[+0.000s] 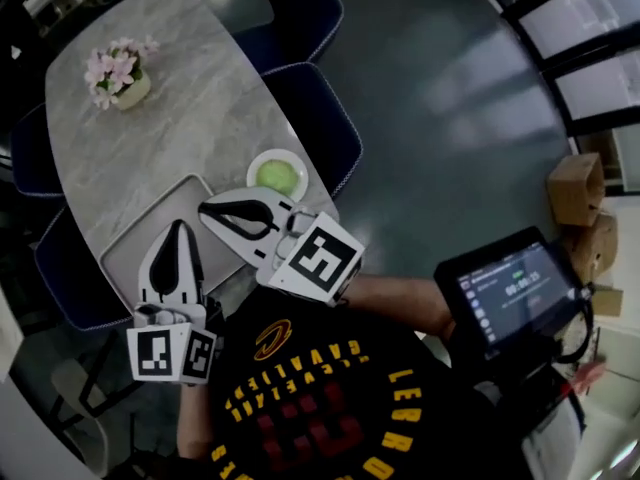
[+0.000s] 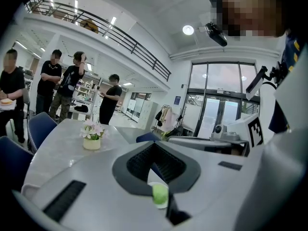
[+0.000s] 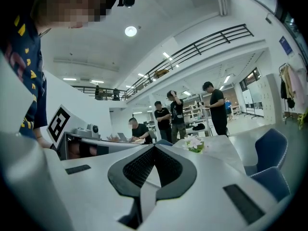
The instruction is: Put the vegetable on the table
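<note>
Green vegetable (image 1: 278,175) in white dish (image 1: 252,174) on tabletop (image 1: 170,118). I see left claw (image 1: 181,228) and right claw (image 1: 207,209) closed, empty, roughly level.

The person wears a black T-shirt (image 1: 310,398), seen at the lower middle of the frame, printed with yellow and red lettering and a small curved emblem. The left gripper (image 1: 180,230) and right gripper (image 1: 210,210) are white shells with black ribbed linings. Each carries a cube with black-and-white square markers, the left cube (image 1: 172,353) at lower left and the right cube (image 1: 318,259) near centre.

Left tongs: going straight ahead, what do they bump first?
Probably the green vegetable on its white plate, seen just beyond the shut left tongs; how far is hard to tell.
</note>
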`<state>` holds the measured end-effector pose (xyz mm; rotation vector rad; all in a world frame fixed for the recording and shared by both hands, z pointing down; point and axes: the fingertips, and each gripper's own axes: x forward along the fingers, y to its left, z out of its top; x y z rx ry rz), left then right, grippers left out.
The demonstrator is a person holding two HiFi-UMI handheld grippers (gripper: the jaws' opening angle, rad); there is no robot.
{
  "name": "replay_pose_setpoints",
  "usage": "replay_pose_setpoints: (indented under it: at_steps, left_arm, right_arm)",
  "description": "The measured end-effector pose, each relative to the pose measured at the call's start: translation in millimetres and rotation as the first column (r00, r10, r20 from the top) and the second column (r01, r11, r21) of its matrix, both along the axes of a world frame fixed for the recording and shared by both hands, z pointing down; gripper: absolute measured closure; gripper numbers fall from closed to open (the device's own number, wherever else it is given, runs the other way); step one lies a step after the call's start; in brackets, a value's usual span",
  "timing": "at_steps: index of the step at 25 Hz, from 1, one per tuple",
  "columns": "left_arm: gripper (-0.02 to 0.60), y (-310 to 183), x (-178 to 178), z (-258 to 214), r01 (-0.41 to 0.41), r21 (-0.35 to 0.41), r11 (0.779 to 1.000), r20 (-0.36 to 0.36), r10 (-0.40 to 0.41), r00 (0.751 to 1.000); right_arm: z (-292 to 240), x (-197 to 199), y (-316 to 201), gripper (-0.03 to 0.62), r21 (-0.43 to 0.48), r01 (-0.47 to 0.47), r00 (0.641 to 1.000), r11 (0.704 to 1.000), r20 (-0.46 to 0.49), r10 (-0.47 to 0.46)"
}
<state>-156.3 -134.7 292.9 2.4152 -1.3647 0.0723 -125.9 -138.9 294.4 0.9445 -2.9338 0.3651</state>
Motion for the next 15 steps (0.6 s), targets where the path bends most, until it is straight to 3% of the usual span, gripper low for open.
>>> replay_pose_setpoints:
  at_steps: [10,15]
  left_arm:
    - [0.581,0,21,-12,-0.022,-0.013,1.0,0.011,0.023,1.0]
    - [0.581,-8,56,-10,-0.12,0.002,0.993,-0.06,0.12,0.991]
  right_arm:
    - [-24,15,-3,0.591,0.006,-0.018,0.998,1.0,0.068,0.017]
    - [-20,51,-8,0.591,-0.026,-0.121,0.993,0.992,-0.016,0.12]
